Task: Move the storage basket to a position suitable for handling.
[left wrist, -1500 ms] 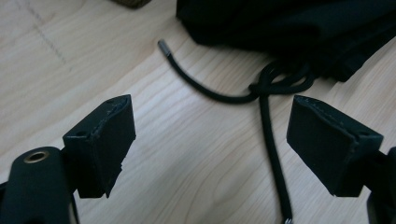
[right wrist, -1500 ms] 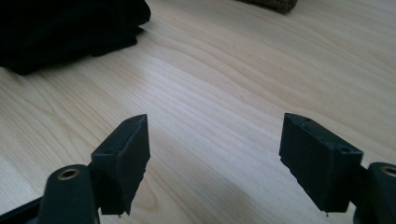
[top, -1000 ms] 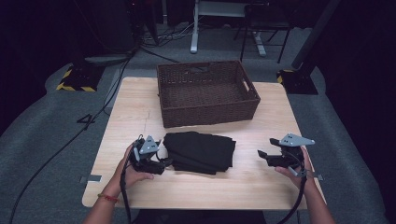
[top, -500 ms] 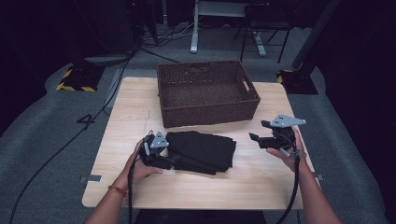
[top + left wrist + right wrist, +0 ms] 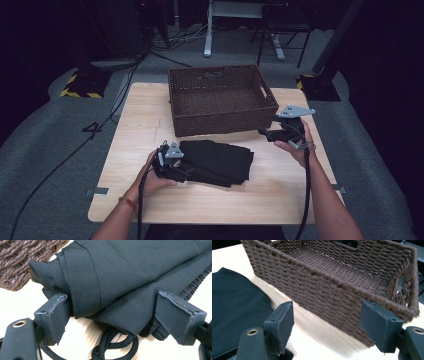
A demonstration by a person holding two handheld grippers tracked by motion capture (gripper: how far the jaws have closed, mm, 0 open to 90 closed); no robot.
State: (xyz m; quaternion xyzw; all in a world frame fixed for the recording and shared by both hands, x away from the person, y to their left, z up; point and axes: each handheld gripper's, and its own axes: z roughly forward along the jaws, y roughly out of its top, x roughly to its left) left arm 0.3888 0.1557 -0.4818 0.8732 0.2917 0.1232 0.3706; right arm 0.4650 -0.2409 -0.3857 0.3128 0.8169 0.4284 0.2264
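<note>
A folded black garment (image 5: pixel 217 161) lies on the wooden table (image 5: pixel 145 115), just in front of an empty brown wicker basket (image 5: pixel 225 122). My left gripper (image 5: pixel 182 170) sits at the garment's left edge. In the left gripper view it (image 5: pixel 112 296) is open, and its jaws straddle the folded edge of the garment (image 5: pixel 130 272), with a black drawstring (image 5: pixel 112 345) looped beneath. My right gripper (image 5: pixel 265 132) hovers by the basket's right front corner. In the right gripper view it (image 5: pixel 327 306) is open and empty, facing the basket wall (image 5: pixel 324 287), with the garment (image 5: pixel 234 305) at the left.
The basket (image 5: pixel 15 260) corner lies close beyond the garment in the left gripper view. Bare table (image 5: pixel 200 205) stretches in front of the garment. Off the table are a grey floor, cables (image 5: pixel 60 165) and a desk frame (image 5: pixel 210 30) at the back.
My right gripper has moved forward and left, from the table's right front to the basket's right front corner. My left gripper has slid right, onto the garment's left edge.
</note>
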